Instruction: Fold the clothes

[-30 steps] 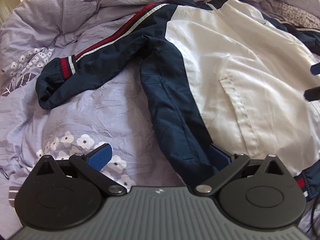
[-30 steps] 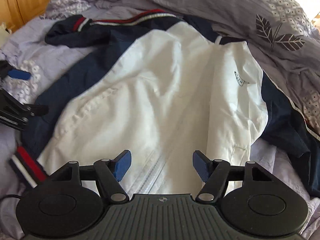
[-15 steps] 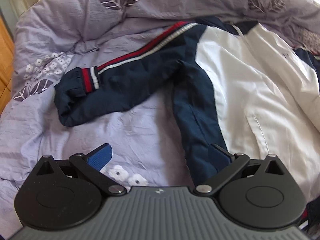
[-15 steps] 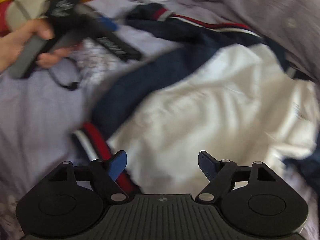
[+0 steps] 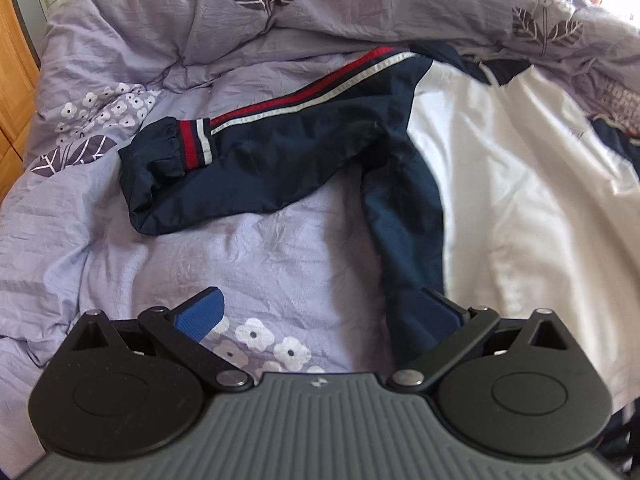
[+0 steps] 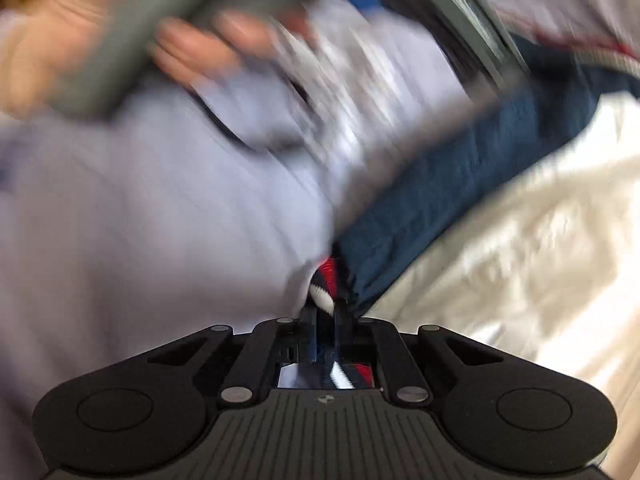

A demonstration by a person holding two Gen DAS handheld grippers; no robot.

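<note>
A navy and white jacket (image 5: 520,184) lies spread on the bed, its striped sleeve (image 5: 260,160) stretched left and ending in a red and white cuff (image 5: 194,142). My left gripper (image 5: 320,300) hovers open above the bedding, with its right finger beside the jacket's navy side panel. In the blurred right wrist view my right gripper (image 6: 324,320) is closing, its pads pressed on the red, white and navy hem band (image 6: 326,280) at the jacket's (image 6: 460,176) lower corner. A hand (image 6: 192,48) holding the other gripper's grey handle shows at the top left.
A lilac duvet (image 5: 160,240) with flower and leaf prints covers the bed and bunches up behind the jacket. Wooden furniture (image 5: 12,80) stands at the far left edge. A dark cable (image 6: 240,136) lies on the bedding near the hand.
My right gripper swung left across the jacket to its lower corner and went from open to shut on the striped hem. The left gripper drew back and up a little, still open.
</note>
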